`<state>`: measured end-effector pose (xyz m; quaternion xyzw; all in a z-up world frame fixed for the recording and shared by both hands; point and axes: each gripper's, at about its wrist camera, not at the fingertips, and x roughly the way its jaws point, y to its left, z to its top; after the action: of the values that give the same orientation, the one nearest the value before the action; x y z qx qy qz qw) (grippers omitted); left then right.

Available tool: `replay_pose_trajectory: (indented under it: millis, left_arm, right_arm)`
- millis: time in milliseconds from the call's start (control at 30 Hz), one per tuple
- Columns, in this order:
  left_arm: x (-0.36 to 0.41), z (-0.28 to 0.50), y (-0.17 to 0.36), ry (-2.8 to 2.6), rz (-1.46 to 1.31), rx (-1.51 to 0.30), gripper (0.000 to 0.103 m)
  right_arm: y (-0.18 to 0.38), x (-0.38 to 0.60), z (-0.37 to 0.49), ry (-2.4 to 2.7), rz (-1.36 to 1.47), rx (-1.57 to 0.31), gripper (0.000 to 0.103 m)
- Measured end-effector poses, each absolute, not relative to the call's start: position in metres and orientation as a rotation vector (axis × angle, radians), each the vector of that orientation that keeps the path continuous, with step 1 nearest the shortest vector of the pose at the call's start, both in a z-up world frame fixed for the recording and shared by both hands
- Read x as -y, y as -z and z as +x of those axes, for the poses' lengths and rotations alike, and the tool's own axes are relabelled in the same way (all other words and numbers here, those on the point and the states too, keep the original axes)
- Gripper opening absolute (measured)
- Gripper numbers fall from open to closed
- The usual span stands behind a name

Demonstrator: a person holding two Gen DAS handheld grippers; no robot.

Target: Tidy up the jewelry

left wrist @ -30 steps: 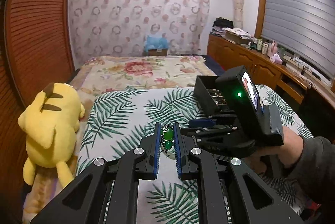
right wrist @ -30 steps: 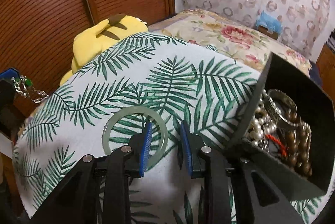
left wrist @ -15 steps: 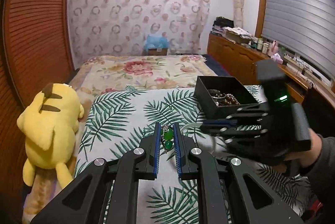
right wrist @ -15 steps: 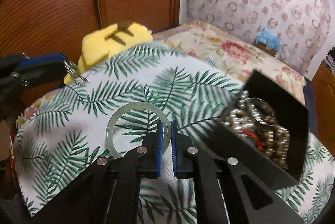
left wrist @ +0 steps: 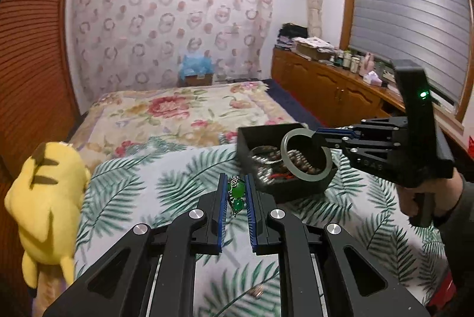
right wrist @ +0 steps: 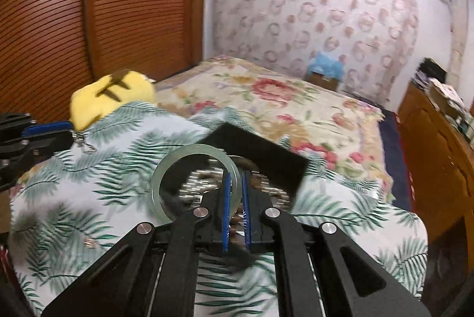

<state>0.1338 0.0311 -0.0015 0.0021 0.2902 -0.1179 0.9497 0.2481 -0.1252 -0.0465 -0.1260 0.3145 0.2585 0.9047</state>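
Observation:
My left gripper (left wrist: 235,183) is shut on a green bead pendant (left wrist: 237,195) with a silver chain and holds it above the palm-leaf cloth. My right gripper (right wrist: 235,179) is shut on a pale jade bangle (right wrist: 194,183) and holds it in the air over the black jewelry box (right wrist: 266,151). In the left wrist view the bangle (left wrist: 306,155) hangs in front of the box (left wrist: 284,160), which holds beads, pearls and bracelets. The right gripper (left wrist: 315,135) comes in from the right there. The left gripper (right wrist: 68,136) shows at the left edge of the right wrist view, chain dangling.
A yellow plush toy (left wrist: 44,204) lies at the cloth's left edge, also in the right wrist view (right wrist: 112,95). A small metal piece (right wrist: 90,242) lies on the cloth; another shows in the left wrist view (left wrist: 256,291). A floral bed (left wrist: 183,109) is behind, a wooden cabinet (left wrist: 334,89) right.
My right gripper closed on the bangle, lifted it off the cloth and carried it over the jewelry box. My left gripper kept hold of the pendant and barely moved.

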Motion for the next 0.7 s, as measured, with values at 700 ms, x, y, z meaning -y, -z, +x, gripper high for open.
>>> replay_pose_trajectory:
  millis: [700]
  left_arm:
    - [0.031,0.205,0.003,0.308,0.029,-0.64,0.02]
  right_arm:
    - [0.066,0.161,0.274,-0.475,-0.163,-0.645,0.009]
